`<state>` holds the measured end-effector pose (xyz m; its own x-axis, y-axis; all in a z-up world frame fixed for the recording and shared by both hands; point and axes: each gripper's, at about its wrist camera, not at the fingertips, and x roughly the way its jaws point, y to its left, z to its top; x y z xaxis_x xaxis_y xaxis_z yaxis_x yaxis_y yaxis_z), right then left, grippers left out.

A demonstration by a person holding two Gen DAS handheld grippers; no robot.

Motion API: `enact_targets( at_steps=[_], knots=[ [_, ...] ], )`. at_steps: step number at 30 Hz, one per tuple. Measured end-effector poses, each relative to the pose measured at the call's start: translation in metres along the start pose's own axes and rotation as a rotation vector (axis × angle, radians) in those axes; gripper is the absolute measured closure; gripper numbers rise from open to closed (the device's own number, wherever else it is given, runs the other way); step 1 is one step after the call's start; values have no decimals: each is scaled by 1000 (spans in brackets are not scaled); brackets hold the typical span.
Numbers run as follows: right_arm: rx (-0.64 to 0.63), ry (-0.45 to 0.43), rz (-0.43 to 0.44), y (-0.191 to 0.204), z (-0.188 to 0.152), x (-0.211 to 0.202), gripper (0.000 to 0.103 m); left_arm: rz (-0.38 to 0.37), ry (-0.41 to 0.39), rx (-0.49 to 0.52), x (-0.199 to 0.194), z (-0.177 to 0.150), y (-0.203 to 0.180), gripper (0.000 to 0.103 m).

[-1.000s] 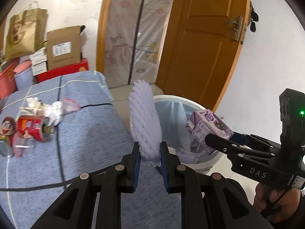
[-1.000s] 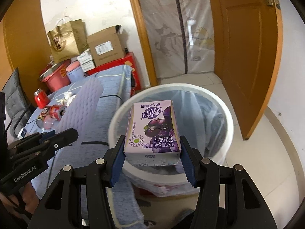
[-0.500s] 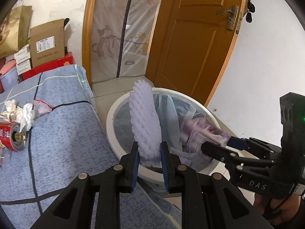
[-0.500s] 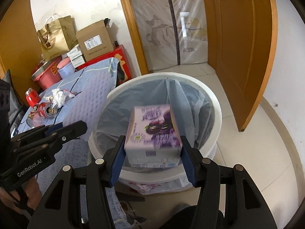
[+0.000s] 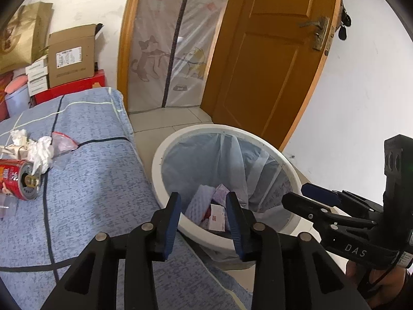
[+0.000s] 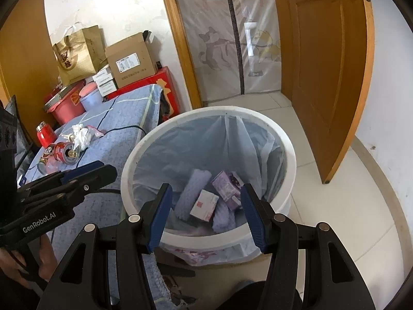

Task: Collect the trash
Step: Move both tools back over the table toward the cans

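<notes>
A white bin (image 6: 144, 155) lined with a clear bag stands on the floor beside the bed. At its bottom lie the white foam sleeve (image 6: 191, 193), the purple milk carton (image 6: 227, 183) and a small red-and-white box (image 6: 204, 204). My right gripper (image 6: 205, 214) hangs open over the bin's near rim with nothing between its fingers. My left gripper (image 5: 204, 219) is over the bin's left rim (image 5: 157, 180), its jaws opening and empty; the foam sleeve (image 5: 198, 201) shows between them, down in the bin. A red can (image 5: 20, 178), crumpled tissue (image 5: 38, 149) and plastic wrap (image 5: 63, 140) lie on the blue bedspread.
The blue bed (image 5: 90, 180) runs along the bin's left side. Cardboard boxes (image 5: 72, 56), a paper bag (image 5: 23, 38) and red tubs are stacked behind it. A wooden door (image 5: 271, 64) stands open at the right. A red flask (image 6: 44, 134) stands on the bed.
Both pieces dropped into the bin: the right gripper let go of the purple carton, then the left gripper opened and released the foam sleeve. The left gripper shifted toward the bin.
</notes>
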<state>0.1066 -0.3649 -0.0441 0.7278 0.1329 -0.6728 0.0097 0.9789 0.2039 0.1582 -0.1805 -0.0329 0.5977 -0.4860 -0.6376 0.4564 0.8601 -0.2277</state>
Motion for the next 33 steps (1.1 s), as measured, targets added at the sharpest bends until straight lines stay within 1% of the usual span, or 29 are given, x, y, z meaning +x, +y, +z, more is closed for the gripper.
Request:
enact_targets(
  at_steps=[3,14,21,22,29,33],
  knots=[
    [-10,-10,14,3,0,-4,47,4,-16,-17,-10,-1,3,67],
    [-78,-37,88,33,0,-17,47,80,-74,-64,-50,-14,23,67],
    [-134,-27,136,57,-4,-17,47,147,-86,-100,-70,-25,39,67],
    [-150,-23,155,64,-5,-16,47,157,-90,-104,-74,-27,42,67],
    [-196,-13,214,86,-5,-10,47,217,-101,-149,-95,-38,66,67],
    [-229,-3,259,106,-3,-3,47,250,-110,-175,-106,-43,81,67]
  ],
)
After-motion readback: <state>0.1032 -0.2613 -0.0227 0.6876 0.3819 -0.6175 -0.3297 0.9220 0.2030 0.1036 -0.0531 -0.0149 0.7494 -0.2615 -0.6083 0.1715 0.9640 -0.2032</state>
